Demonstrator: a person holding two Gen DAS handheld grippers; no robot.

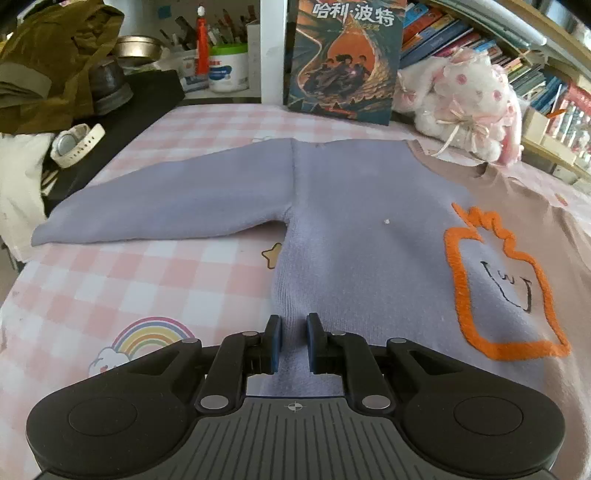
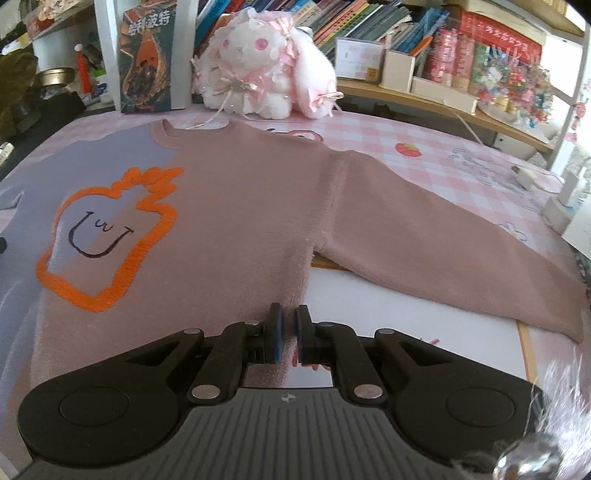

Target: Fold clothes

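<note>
While the two-tone sweater (image 1: 354, 206) lies spread flat on the pink checked cloth (image 1: 147, 273), both grippers sit low at its bottom hem. Ahead of the left gripper (image 1: 294, 341) runs the lilac half of the body, and the lilac sleeve (image 1: 166, 206) stretches away to its left, lying flat. Its blue-padded fingers (image 1: 275, 343) stand apart with a strip of ribbed hem showing in the gap; whether they touch the knit cannot quite be judged from this low angle. To the right of this gripper is the orange outlined patch (image 1: 498, 288) with a small drawn face.

Ahead and to the left of the right gripper (image 2: 289, 334) is the dusty-pink half, and the pink sleeve (image 2: 461, 251) angles off to its right. Its fingers are nearly together, a narrow slit left between the pads, right at the sweater's side edge where the pink knit meets the bare surface.

Beyond the collar, far ahead of both grippers, a white and pink plush rabbit (image 2: 266, 74) and an upright illustrated book (image 1: 345, 55) stand against shelves of books (image 2: 369, 22).
</note>
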